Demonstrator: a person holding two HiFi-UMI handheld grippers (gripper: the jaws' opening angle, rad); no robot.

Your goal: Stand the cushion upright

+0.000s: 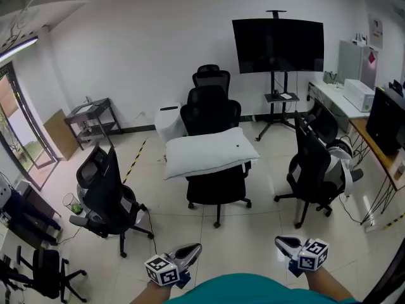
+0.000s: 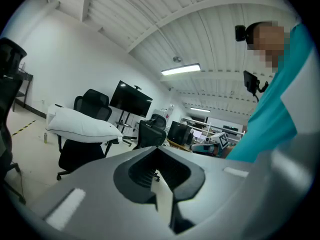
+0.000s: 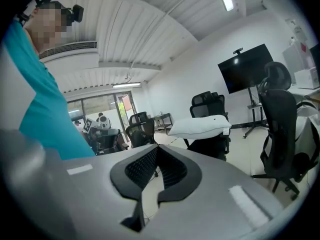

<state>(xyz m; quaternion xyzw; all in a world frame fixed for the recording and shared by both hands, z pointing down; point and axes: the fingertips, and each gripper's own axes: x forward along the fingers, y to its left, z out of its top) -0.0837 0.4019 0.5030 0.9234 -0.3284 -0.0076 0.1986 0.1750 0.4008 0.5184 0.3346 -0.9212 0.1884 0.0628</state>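
Cross the tiled floor [image 1: 253,227] to the black chair [image 1: 215,189] well ahead of your tongs; the white cushion [image 1: 209,152] lies flat across it. Left tongs [image 1: 192,252] and right tongs [image 1: 283,242] are closed and empty. Open them wide, grip the cushion's edges, and tip it against the backrest [image 1: 211,116]. Other chairs [image 1: 104,192] crowd the room.

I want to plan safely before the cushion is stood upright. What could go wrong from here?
1. The cushion lies flat, overhanging the seat of a wheeled chair; a push may roll or turn the chair.
2. It looks soft and could sag or slide off.
3. The left gripper and right gripper are shut and far from it; they must open first.
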